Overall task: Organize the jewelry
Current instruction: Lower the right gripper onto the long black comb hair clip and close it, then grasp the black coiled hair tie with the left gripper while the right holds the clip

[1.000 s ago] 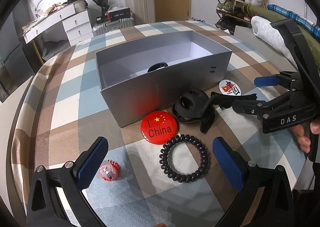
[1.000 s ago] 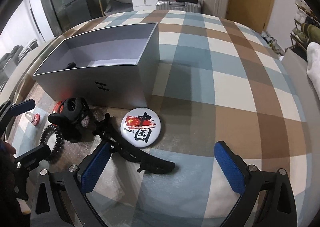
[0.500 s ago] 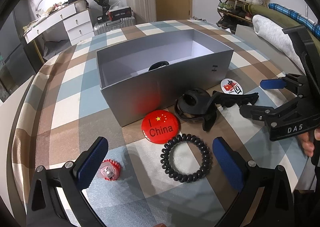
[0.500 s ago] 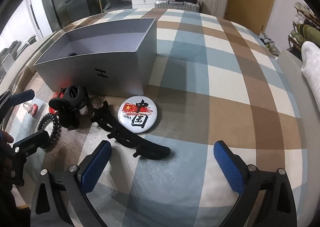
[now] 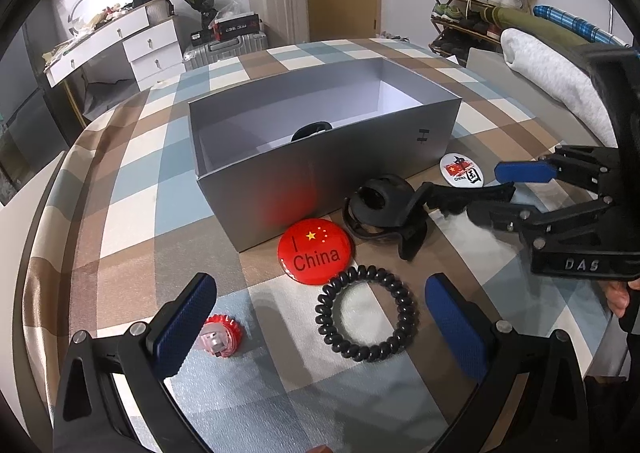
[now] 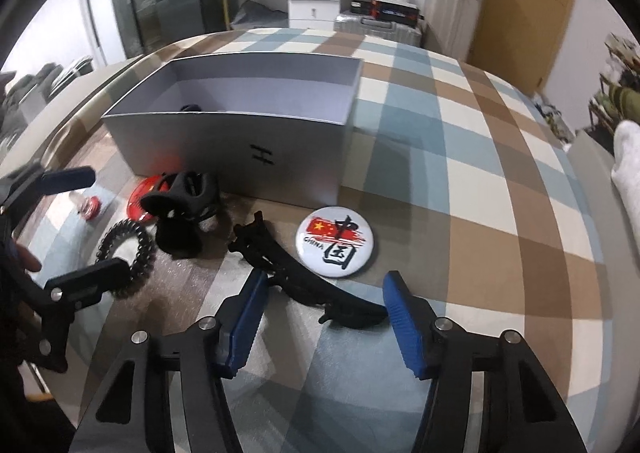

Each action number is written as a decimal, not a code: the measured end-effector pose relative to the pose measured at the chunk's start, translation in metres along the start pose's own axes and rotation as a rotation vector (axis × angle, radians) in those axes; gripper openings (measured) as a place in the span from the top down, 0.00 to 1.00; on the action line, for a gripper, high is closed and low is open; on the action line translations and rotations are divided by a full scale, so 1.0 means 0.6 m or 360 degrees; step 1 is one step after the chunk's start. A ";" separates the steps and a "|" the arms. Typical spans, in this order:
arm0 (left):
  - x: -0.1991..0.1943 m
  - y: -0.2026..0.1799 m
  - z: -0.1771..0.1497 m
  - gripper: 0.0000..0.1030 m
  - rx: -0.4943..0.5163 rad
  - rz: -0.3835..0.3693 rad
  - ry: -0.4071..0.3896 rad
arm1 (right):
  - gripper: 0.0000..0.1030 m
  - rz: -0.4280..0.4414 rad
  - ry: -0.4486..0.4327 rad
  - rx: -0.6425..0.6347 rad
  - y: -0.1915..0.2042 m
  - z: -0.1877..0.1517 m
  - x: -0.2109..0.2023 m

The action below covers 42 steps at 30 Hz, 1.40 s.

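A grey open box (image 5: 320,157) stands mid-table with one dark item (image 5: 312,129) inside; it shows in the right wrist view too (image 6: 240,145). In front lie a red "I China" badge (image 5: 314,251), a black spiral hair tie (image 5: 366,313), a black claw clip (image 5: 384,209), a long black hair clip (image 6: 304,281), a white badge (image 6: 336,241) and a small red ring piece (image 5: 220,337). My left gripper (image 5: 316,321) is open around the hair tie, just above it. My right gripper (image 6: 324,317) is open, its fingers on either side of the long clip.
The table has a checked cloth (image 6: 480,173). The right gripper shows in the left wrist view (image 5: 520,189) at the right. Behind the table are drawers (image 5: 152,49), suitcases (image 5: 280,1) and a shoe rack (image 5: 476,1).
My right gripper has moved in over the long black clip and its fingers have narrowed around it. The left gripper has hardly moved.
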<state>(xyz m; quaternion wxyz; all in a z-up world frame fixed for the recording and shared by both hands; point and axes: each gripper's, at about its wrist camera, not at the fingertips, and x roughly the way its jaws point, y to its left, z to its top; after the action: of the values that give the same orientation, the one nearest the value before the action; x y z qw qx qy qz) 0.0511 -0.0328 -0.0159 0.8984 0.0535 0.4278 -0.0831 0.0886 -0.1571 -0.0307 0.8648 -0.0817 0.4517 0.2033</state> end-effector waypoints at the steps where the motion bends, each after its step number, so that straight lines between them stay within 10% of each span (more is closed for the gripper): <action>1: 0.000 0.001 0.000 0.01 0.0001 -0.0004 0.0002 | 0.73 0.0023 -0.0018 -0.0008 -0.001 0.002 -0.006; 4: -0.001 0.002 -0.002 0.01 -0.0001 -0.0047 0.0017 | 0.88 0.0009 -0.0072 -0.0018 -0.005 0.007 -0.021; 10: 0.004 0.004 -0.002 0.01 -0.0017 -0.0051 0.0047 | 0.88 0.0058 -0.0064 -0.0018 -0.018 0.009 -0.021; 14: 0.003 0.003 -0.002 0.01 -0.0012 -0.0059 0.0040 | 0.61 0.0100 -0.0071 -0.0005 -0.040 0.011 -0.035; 23: 0.005 0.004 -0.003 0.01 -0.0013 -0.0071 0.0047 | 0.60 0.0197 0.0034 -0.0072 -0.024 -0.001 0.003; 26: 0.005 0.006 -0.003 0.01 -0.0018 -0.0062 0.0050 | 0.83 0.0130 -0.0014 -0.0114 -0.008 -0.002 0.003; 42: -0.008 0.011 -0.007 0.11 0.0031 -0.0189 0.0053 | 0.83 0.0180 -0.0226 -0.0007 -0.020 0.017 -0.059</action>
<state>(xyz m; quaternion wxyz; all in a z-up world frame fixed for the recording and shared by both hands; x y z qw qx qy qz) 0.0463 -0.0251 -0.0149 0.8840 0.0382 0.4444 -0.1397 0.0834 -0.1747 0.0034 0.8816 -0.0434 0.3928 0.2581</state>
